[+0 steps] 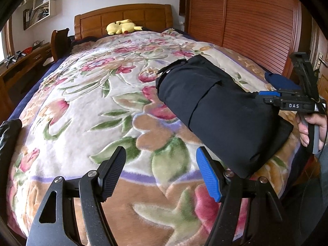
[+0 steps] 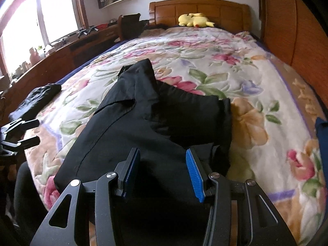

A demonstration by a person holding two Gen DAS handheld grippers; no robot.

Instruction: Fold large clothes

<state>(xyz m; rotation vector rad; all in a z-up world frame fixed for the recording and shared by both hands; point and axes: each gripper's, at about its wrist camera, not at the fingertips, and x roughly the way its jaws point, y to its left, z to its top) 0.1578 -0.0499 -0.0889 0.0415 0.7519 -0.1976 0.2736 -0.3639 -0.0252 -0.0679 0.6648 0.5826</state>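
A large black garment [image 1: 221, 110] lies partly folded on the right side of the bed's floral blanket [image 1: 98, 106]. In the right wrist view the garment [image 2: 155, 119] runs from the middle of the bed back under my right gripper [image 2: 164, 167]. Its jaws stand half apart and a thick fold of black cloth fills the gap between the pads. A hand [image 1: 307, 127] holds that gripper at the garment's right edge. My left gripper [image 1: 160, 164] hovers open over bare blanket, just left of the garment's near corner, with nothing between its fingers.
A yellow plush toy [image 1: 123, 27] rests by the wooden headboard [image 1: 123, 15]. Another dark garment [image 2: 39, 96] lies at the bed's left edge, and a blue cloth [image 1: 280, 82] at the right edge. A wardrobe [image 1: 246, 20] stands along the right side and a desk [image 2: 61, 51] on the left.
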